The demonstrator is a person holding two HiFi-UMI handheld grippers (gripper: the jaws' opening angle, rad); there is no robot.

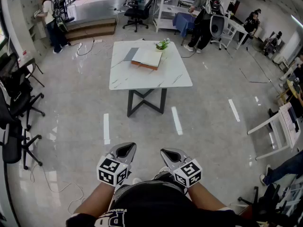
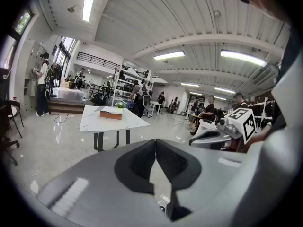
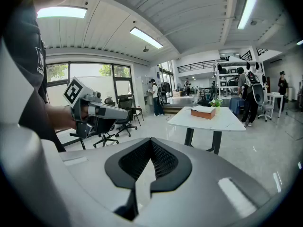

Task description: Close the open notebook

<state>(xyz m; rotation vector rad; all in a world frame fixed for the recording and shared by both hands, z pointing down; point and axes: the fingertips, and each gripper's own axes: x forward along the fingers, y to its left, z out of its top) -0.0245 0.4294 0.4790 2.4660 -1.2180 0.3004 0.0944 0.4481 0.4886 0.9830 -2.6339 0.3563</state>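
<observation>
- Between the jaws of my left gripper I see nothing: the two dark pads are pressed together at the tips.
- My right gripper reads the same, its jaws pressed together and empty.
- Both grippers are held low and close to the body, side by side over the floor, each pointing forward.
- From the left gripper view, the right gripper shows just beside it with its marker cube up.
- Well ahead of both stands the white marble worktop on crossed dark legs.
- The notebook lies open on the far half of the worktop, pages up, with a grey leaf spread flat to its left.
- A small plant sits just behind the notebook, near the worktop's far edge.
- Office chairs line the left wall, and several people stand at the far end of the room.
</observation>
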